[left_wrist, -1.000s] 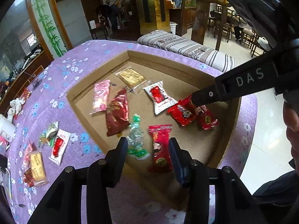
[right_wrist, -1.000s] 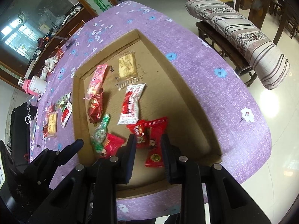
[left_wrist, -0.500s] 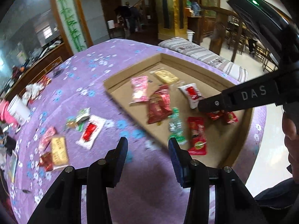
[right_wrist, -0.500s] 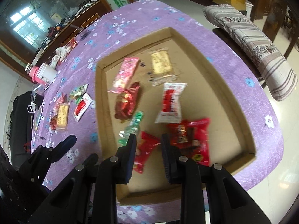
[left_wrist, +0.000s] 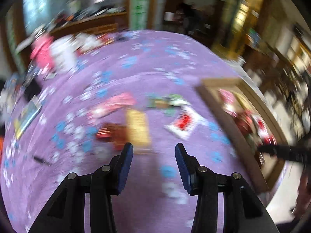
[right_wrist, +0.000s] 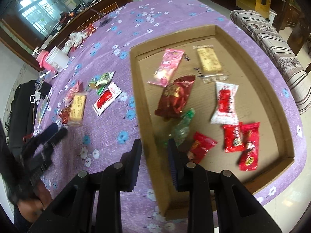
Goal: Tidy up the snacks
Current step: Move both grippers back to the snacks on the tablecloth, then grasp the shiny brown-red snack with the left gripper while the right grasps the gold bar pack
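My purple-clothed tabletop (right_wrist: 120, 19) carries the cardboard tray (right_wrist: 136, 89), already holding most snacks. A few loose packets lie on the cloth left of it, the yellow packet (left_wrist: 137, 128) nearest my left claw (left_wrist: 153, 161), which hangs empty with jaws parted. My right claw (right_wrist: 154, 155), also empty, gapes narrowly over the tray's edge. The left view is blurred; I risk pinching cloth or the adjacent dark red packet (left_wrist: 108, 133).

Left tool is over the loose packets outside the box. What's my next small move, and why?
Probably ease the left tool forward and down onto the yellow packet just ahead of its fingers. It is empty with a gap between its fingers, and several snacks lie on the purple cloth outside the cardboard tray.
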Available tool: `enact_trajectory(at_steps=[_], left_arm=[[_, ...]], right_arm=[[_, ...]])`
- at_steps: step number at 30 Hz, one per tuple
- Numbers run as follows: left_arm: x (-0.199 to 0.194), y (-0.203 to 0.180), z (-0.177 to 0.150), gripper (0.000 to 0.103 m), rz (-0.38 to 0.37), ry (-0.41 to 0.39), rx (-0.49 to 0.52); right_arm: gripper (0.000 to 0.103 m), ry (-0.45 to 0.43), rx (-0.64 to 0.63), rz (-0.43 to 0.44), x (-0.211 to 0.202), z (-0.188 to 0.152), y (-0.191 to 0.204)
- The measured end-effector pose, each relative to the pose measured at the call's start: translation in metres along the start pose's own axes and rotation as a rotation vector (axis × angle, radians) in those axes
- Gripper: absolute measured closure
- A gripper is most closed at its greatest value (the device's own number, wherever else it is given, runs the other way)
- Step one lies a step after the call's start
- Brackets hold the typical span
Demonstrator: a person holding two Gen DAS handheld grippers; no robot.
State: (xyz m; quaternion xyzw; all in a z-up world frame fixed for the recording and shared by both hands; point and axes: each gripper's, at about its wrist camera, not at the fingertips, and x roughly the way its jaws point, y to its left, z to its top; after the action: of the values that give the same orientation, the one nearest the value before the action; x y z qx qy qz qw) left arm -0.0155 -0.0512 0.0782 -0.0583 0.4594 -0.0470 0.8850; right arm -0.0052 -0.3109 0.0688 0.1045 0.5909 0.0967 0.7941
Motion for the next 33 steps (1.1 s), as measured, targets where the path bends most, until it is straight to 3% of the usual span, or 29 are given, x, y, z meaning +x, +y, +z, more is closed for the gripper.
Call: enact_trajectory(at_steps=[4,10,16,18,19,26,33], left_arm=[[0.021,0.052,0.011,0.056,-0.066,0.073,-0.205],[0.057,0.066,0.019,0.056,-0.092,0.135,-0.311],[0.083,0.070,0.028,0.056,-0.090,0.146,-0.317],[0.087,0.071,0.029,0.070,-0.071,0.119,-0.286],[0.087,0.072,0.029,0.071,-0.080,0.105,-0.274],[0.071,0.083,0.012,0.074,-0.065,0.082,-0.189],[0.049,0.094,-0.014,0.074,-0.052,0.091,-0.142]], right_arm=[[0.075,-0.001,0.014,-0.017,0.001,-0.006,-0.001],[0.075,-0.002,0.064,-0.049,0.001,-0.012,-0.013],[0.075,-0.017,0.054,-0.071,-0.005,-0.009,-0.013],[0.075,-0.013,0.035,-0.055,-0.004,-0.005,-0.004],[0.075,-0.008,0.017,-0.042,-0.002,-0.002,0.003],[0.066,0.067,-0.102,0.116,0.032,0.028,0.078],[0.060,0.067,-0.298,0.117,0.081,0.059,0.169]])
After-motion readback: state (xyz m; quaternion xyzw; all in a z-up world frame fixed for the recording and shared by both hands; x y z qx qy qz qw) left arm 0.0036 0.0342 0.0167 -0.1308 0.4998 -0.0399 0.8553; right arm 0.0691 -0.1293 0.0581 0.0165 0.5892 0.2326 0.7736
